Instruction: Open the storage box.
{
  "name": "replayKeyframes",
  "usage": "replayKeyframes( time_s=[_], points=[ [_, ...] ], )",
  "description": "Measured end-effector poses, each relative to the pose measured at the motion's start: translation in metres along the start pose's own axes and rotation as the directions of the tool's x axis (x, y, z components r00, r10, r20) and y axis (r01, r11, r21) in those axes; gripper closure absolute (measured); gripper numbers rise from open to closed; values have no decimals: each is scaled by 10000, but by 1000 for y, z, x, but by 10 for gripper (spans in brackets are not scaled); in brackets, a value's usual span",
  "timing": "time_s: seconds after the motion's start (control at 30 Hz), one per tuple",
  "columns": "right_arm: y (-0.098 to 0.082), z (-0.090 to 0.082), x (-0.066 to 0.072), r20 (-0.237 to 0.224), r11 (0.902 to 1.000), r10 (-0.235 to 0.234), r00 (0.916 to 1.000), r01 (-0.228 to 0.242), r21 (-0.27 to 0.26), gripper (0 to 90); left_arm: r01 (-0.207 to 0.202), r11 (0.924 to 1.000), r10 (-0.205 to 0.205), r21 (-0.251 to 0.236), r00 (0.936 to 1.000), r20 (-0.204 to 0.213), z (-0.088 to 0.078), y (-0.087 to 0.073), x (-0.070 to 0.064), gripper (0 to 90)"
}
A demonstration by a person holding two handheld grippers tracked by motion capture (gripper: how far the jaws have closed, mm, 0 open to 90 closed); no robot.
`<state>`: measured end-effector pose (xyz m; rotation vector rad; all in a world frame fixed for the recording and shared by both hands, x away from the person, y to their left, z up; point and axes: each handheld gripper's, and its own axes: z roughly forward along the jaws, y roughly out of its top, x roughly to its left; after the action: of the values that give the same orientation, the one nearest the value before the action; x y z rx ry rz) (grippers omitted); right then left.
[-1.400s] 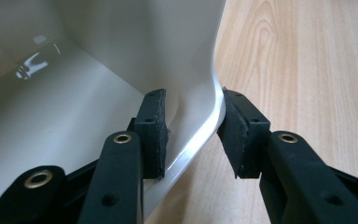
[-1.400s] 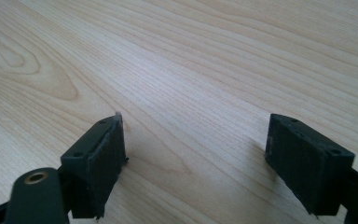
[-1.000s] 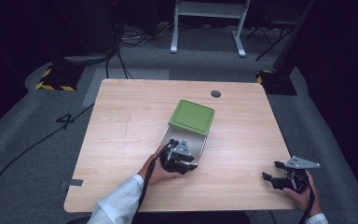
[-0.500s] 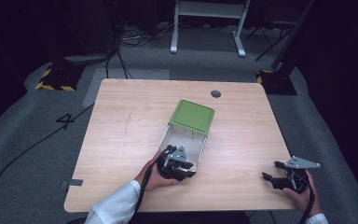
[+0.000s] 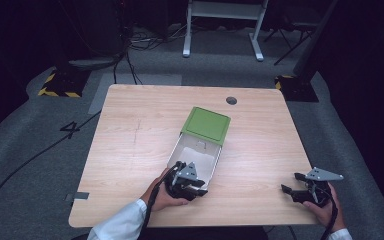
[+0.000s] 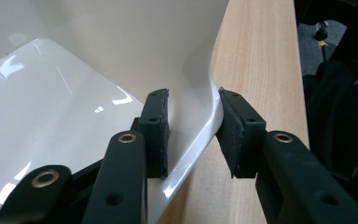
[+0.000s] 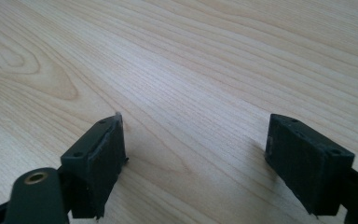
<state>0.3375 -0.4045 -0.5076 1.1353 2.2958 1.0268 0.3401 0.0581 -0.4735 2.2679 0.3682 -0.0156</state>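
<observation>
A white box (image 5: 197, 152) lies open mid-table, its green lid (image 5: 207, 125) flipped back on the far side. My left gripper (image 5: 198, 184) sits at the box's near right corner, held by a hand in a white sleeve. In the left gripper view the left gripper (image 6: 193, 126) has one pad inside and one outside the glossy white box (image 6: 74, 93) wall, which bends between them. My right gripper (image 5: 291, 184) rests low over the table's near right corner. In the right gripper view the right gripper (image 7: 193, 154) stands wide open over bare wood.
The wooden table (image 5: 140, 135) has a round cable hole (image 5: 231, 100) near its far edge. Around it lie grey floor, cables, a white stand (image 5: 222, 30) behind, and hazard-striped blocks (image 5: 60, 85) at the far corners.
My left gripper has drawn back toward the person along the box, uncovering more of the white inside. The lid and the right gripper have stayed put.
</observation>
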Motion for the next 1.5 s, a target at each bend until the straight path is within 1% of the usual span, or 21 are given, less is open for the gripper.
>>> replayKeyframes(
  time_s=[0.17, 0.2, 0.33, 0.47, 0.5, 0.53, 0.57, 0.6, 0.7, 0.77, 0.8, 0.9, 0.93, 1.0, 1.03, 1.13, 1.17, 1.33, 1.37, 1.4, 1.5],
  points=[
    [0, 0, 0, 1, 10000, -2, 10000, 2, -1, 199, -43, 9999, 42, -95, 9999, -96, -1, -2, -4, 649],
    [0, 0, 0, 1, 10000, -3, 10000, 3, -2, 199, 28, 9999, -28, -131, 10000, 26, -1, -4, -6, 648],
    [0, 0, 0, 1, 10000, -3, 10000, 3, -3, 199, 55, 9998, -53, -165, 10000, 80, -3, -6, -9, 647],
    [0, 0, 0, 5, 10000, 3, 10000, -3, -1, 199, -130, 9999, 130, -16, 9999, -77, -2, -5, -11, 634],
    [0, 0, 0, 3, 10000, 4, 10000, -4, 0, 199, -141, 9999, 142, 28, 9997, -178, -1, -5, -10, 599],
    [0, 0, 0, 3, 10000, 4, 10000, -4, 0, 199, -125, 9999, 127, 70, 9997, -211, -1, -5, -10, 599],
    [0, 0, 0, 5, 10000, -2, 10000, 2, -3, 199, -110, 9999, 111, 46, 9999, -104, -1, -5, -9, 557],
    [0, 0, 0, 5, 10000, 2, 10000, -2, 1, 199, -156, 9999, 157, 45, 9998, -159, -2, -5, -10, 549],
    [0, 0, 0, 4, 10000, 3, 10000, -3, -1, 199, -129, 9999, 127, -89, 9995, -306, -8, -2, -10, 434],
    [0, 0, 0, 5, 10000, 0, 10000, 0, -1, 199, -79, 9999, 72, -150, 9989, -463, -14, 1, -12, 399],
    [0, 0, 0, 3, 10000, 3, 10000, -3, 0, 199, -194, 9995, 179, -231, 9980, -607, -20, 4, -13, 385],
    [0, 0, 0, 4, 10000, 0, 10000, 0, -1, 199, -194, 9992, 169, -346, 9973, -714, -27, 7, -13, 344],
    [0, 0, 0, 4, 10000, 1, 10000, -1, -1, 199, -237, 9985, 191, -485, 9954, -940, -35, 9, -13, 331],
    [0, 0, 0, 6, 10000, 1, 10000, -1, -2, 199, -217, 9983, 162, -545, 9948, -1006, -39, 10, -12, 315],
    [0, 0, 0, 5, 10000, 3, 10000, -3, -1, 199, -288, 9979, 215, -588, 9924, -1213, -47, 11, -10, 307],
    [0, 0, 0, 6, 10000, 1, 10000, -1, -2, 199, -326, 9974, 232, -643, 9897, -1410, -54, 13, -10, 294],
    [0, 0, 0, 7, 10000, 14, 10000, -14, 8, 199, -356, 9968, 239, -710, 9869, -1595, -62, 13, -8, 294],
    [0, 0, 0, 5, 10000, -1, 10000, 1, -4, 199, -333, 9950, 128, -937, 9773, -2115, -81, 11, -6, 283],
    [0, 0, 0, 5, 10000, -1, 10000, 1, -4, 199, -333, 9950, 128, -937, 9773, -2115, -81, 11, -6, 274],
    [0, 0, 0, 4, 10000, -1, 10000, 1, -1, 199, -359, 9940, 113, -1032, 9733, -2291, -88, 9, -5, 262],
    [0, 0, 0, 3, 10000, 3, 10000, -3, 1, 199, -293, 9926, -1, -1177, 9702, -2424, -96, 6, -5, 250]
  ],
)
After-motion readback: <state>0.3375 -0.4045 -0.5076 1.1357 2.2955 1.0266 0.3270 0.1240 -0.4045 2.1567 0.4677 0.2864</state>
